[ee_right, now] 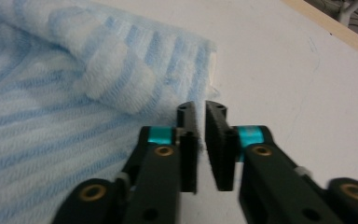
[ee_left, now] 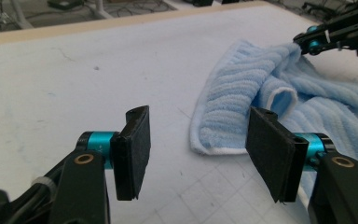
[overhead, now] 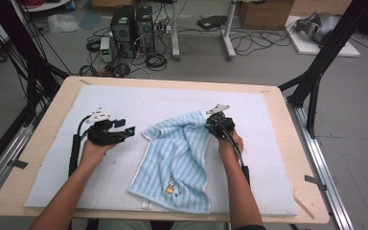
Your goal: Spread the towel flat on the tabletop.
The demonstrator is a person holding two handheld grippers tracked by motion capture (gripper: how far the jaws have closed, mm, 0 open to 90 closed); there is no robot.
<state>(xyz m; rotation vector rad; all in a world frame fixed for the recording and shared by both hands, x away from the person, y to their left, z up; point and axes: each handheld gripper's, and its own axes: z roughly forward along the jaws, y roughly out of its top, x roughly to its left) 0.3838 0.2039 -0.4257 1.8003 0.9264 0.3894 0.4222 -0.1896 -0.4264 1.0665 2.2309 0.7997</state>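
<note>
A light blue striped towel (overhead: 179, 160) lies rumpled on the white foam mat (overhead: 52, 177) that covers the wooden desk (overhead: 38, 134), a little toward the desk's right half and reaching down close to the near edge of the mat. Its far right corner is bunched and lifted, and that seems to be the point of the work: the right gripper (overhead: 214, 123) sits at that raised corner, apparently to pull the cloth out flat or fold it. Seen along the right gripper (ee_right: 201, 109) itself, the two black pads stand nearly together with a thin slit between them, and the towel's edge (ee_right: 135, 79) lies just ahead and to the side of the tips; I can't tell whether any cloth is nipped there. The left gripper (overhead: 127, 130) hovers over bare mat just beside the towel's far left corner, jaws apart and holding nothing, lined up as if to take that hemmed corner (ee_left: 223, 119) next. The towel is soft terry with ribbed stripes, a white hem and a small embroidered figure (overhead: 171, 187) near its front edge. The pads (ee_left: 135, 149) look flat, matte and slightly grainy, good for gripping limp cloth.
</note>
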